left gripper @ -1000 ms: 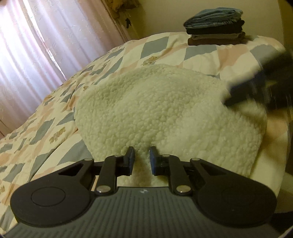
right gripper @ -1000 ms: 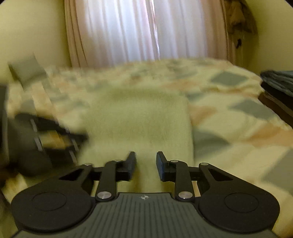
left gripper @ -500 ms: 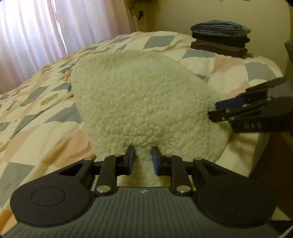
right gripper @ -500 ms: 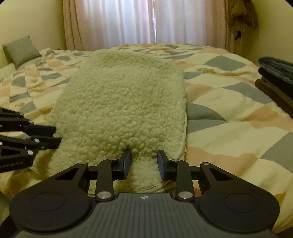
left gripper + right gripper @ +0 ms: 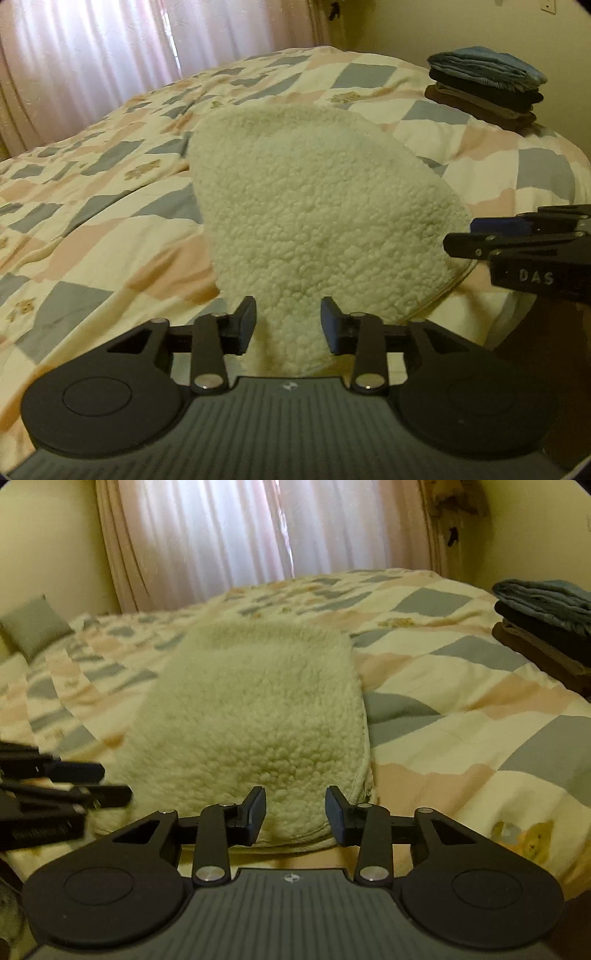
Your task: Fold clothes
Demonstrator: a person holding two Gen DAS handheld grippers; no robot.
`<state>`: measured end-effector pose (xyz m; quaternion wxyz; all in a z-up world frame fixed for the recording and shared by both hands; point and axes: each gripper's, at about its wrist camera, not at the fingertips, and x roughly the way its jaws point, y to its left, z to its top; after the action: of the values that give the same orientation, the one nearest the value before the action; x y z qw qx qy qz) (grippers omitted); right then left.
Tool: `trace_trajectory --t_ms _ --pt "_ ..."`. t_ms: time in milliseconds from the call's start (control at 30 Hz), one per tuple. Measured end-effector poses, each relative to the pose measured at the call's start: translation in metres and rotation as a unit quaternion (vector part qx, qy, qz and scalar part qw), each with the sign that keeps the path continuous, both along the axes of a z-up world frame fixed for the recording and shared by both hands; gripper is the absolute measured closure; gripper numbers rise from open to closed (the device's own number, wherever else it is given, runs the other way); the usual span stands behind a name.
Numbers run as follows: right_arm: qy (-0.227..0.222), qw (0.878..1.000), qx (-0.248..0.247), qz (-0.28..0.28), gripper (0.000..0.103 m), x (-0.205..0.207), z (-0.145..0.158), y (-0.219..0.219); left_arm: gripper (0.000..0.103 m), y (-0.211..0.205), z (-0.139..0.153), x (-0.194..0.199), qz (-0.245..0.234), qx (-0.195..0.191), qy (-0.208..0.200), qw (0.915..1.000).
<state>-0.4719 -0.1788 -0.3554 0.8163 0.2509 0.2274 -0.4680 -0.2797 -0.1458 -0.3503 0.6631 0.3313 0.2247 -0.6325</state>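
Note:
A cream fleece garment (image 5: 314,206) lies folded into a thick pad on the patchwork quilt (image 5: 92,229). My left gripper (image 5: 288,325) stands open at its near left corner, with the fleece edge lying loose between the fingers. My right gripper (image 5: 295,814) is open over the near right corner of the fleece (image 5: 251,709), its fingers apart on either side of the hem. Each gripper shows in the other's view: the right gripper (image 5: 461,234) at the right, the left gripper (image 5: 114,782) at the left.
A stack of folded dark and blue clothes (image 5: 484,85) sits at the bed's far right corner, also the stack (image 5: 546,620) in the right wrist view. A grey pillow (image 5: 33,627) lies far left. Curtains (image 5: 240,535) hang behind the bed. The quilt (image 5: 461,686) spreads around the fleece.
The left jaws have spread wide, letting go of the fleece edge. The right jaws widened a little earlier. Both grippers settled at the near end of the fleece.

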Motion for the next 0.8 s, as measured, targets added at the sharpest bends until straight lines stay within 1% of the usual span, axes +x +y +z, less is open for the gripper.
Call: trace_trajectory --t_ms 100,167,300,333,433,567,633,700,800 --pt "-0.024 1.0 0.0 -0.005 0.059 -0.008 0.013 0.008 0.07 0.01 0.009 -0.003 0.012 0.001 0.004 0.9999" --pt "-0.037 0.999 0.001 -0.007 0.059 -0.012 0.02 0.014 0.069 0.016 0.015 -0.006 0.018 0.0 0.003 0.9998" --pt "-0.041 0.999 -0.006 -0.009 0.059 -0.017 0.03 0.028 0.067 0.031 0.026 -0.012 0.021 -0.009 -0.007 0.9997" --pt "-0.041 0.999 -0.008 -0.01 0.057 -0.018 0.032 0.032 0.065 0.036 0.029 -0.013 0.022 -0.013 -0.008 0.9996" --pt "-0.041 0.999 -0.011 -0.012 0.054 -0.021 0.039 0.045 0.063 0.052 0.037 -0.017 0.025 -0.026 -0.01 0.9993" --pt "-0.035 0.999 -0.013 -0.016 0.053 -0.022 0.047 0.062 0.061 0.074 0.047 -0.022 0.028 -0.043 -0.012 0.9986" --pt "-0.031 0.999 -0.009 -0.022 0.047 -0.021 0.05 0.07 0.059 0.085 0.052 -0.024 0.03 -0.051 -0.011 0.9982" --pt "-0.026 0.999 -0.011 -0.023 0.044 -0.02 0.054 0.078 0.058 0.095 0.056 -0.025 0.033 -0.058 -0.008 0.9977" --pt "-0.02 0.999 -0.014 -0.024 0.036 -0.017 0.057 0.088 0.057 0.109 0.059 -0.023 0.038 -0.067 -0.005 0.997"
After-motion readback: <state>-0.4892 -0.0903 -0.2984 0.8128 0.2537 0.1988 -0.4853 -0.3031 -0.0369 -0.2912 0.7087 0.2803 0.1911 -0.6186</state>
